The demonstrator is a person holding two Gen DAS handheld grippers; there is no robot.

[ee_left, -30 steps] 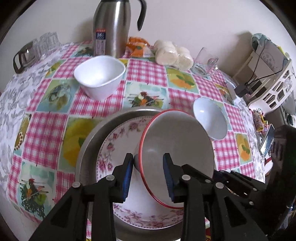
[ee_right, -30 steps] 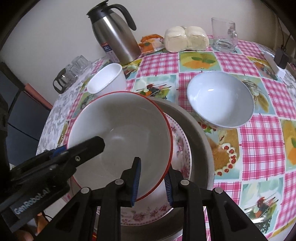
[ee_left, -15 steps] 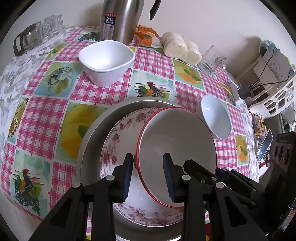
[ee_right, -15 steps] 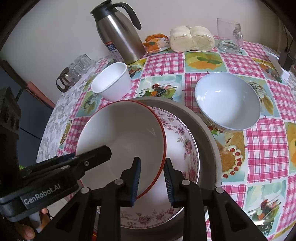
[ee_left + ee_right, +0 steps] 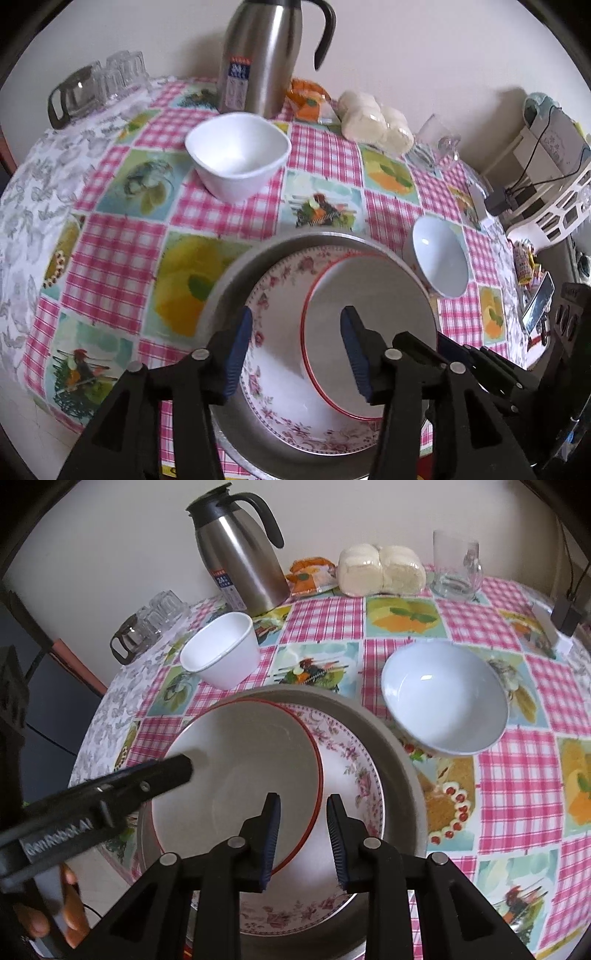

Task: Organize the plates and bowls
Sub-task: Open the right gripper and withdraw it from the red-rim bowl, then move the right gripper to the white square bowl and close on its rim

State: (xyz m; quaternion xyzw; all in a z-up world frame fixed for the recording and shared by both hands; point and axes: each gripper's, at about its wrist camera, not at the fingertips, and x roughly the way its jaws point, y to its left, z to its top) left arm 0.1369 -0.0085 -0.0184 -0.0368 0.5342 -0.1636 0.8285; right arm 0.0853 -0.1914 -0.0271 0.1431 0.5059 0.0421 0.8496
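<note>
A red-rimmed white bowl [image 5: 240, 775] sits upright inside a floral-patterned dish [image 5: 351, 771], pushed toward its 9 o'clock side in the right wrist view. The floral dish in turn rests in a wide grey metal basin [image 5: 399, 753]. At the basin's 2 o'clock, just beside its rim, a pale blue-white bowl [image 5: 443, 698] stands upright and empty. At the basin's 11 o'clock, a little apart, stands a small white squarish bowl [image 5: 221, 650], also empty.
</note>
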